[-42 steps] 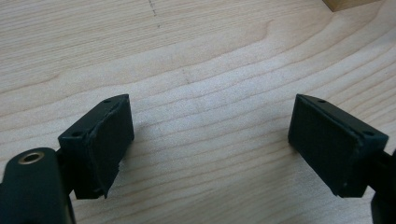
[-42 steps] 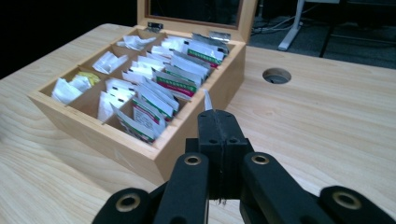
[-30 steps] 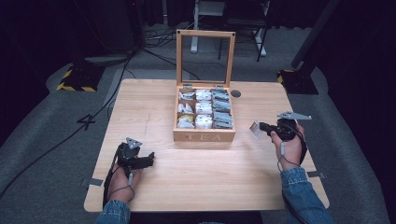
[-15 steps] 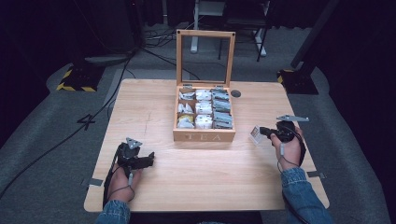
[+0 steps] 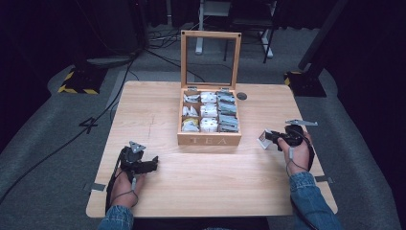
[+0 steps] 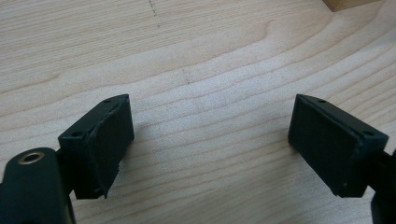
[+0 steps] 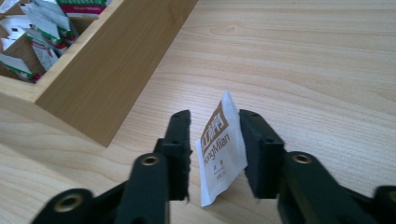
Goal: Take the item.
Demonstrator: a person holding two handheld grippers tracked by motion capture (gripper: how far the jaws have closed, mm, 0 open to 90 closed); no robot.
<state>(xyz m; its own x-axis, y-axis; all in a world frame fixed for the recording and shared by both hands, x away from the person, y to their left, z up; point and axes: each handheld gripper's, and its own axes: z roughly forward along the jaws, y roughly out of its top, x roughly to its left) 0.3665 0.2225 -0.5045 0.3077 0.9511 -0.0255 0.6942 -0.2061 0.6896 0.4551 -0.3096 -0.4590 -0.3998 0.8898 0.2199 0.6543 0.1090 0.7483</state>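
Note:
A white and brown tea sachet point(image 7: 222, 154) stands on edge between the jaws of my right gripper point(image 7: 215, 135), just above the table. Those jaws have just been opening: the left pad stands clear of the sachet and the right pad is close beside it. In the high view the right gripper point(image 5: 269, 138) and the sachet point(image 5: 263, 140) sit right of the wooden tea box point(image 5: 209, 139). My left gripper point(image 5: 154, 163) rests at the front left of the table. Its jaws point(image 6: 210, 140) are wide open over bare wood.
The tea box point(image 7: 107, 70) has its glass lid raised and several compartments of sachets point(image 5: 209, 111). A small dark round disc point(image 5: 242, 96) lies behind the box. The wooden table point(image 5: 158, 105) ends near both forearms at the front edge.
The right gripper has sunk a little toward the table with the sachet, and its jaws have parted. The left gripper has not moved.

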